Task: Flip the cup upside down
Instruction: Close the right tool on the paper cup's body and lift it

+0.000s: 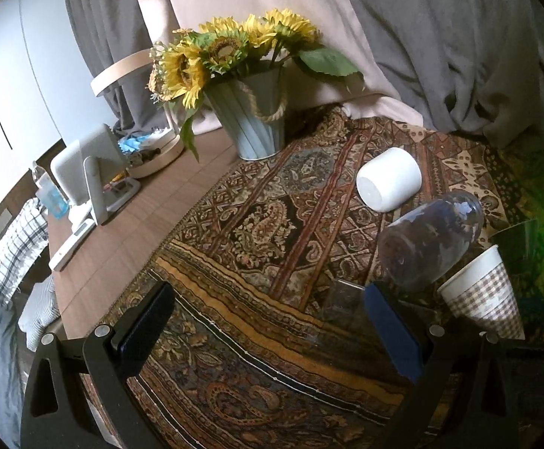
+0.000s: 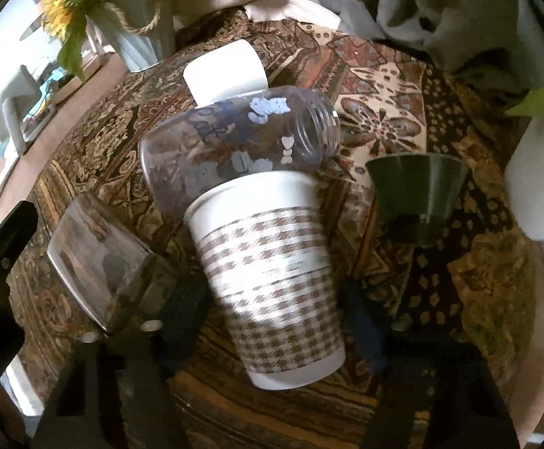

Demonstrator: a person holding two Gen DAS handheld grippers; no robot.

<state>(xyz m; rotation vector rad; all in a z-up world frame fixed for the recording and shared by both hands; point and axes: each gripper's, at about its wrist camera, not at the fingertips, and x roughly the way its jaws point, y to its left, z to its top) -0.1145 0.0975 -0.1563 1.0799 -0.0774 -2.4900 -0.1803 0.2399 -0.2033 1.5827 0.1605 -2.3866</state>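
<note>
A paper cup with a brown houndstooth band point(image 2: 272, 280) lies tilted between my right gripper's fingers, its wide rim pointing away toward the clear jar. My right gripper point(image 2: 272, 321) is shut on it; the fingers are dark and blurred at the cup's sides. The same cup shows in the left wrist view point(image 1: 481, 295) at the right, tilted. My left gripper point(image 1: 268, 333) is open and empty above the patterned cloth point(image 1: 257, 224), left of the cups.
A clear printed jar point(image 2: 234, 146) lies on its side behind the paper cup. A white cup point(image 2: 223, 71) lies beyond it. A clear glass point(image 2: 96, 258) lies at left, a dark green cup point(image 2: 418, 191) at right. A sunflower bucket point(image 1: 257, 116) stands at the back.
</note>
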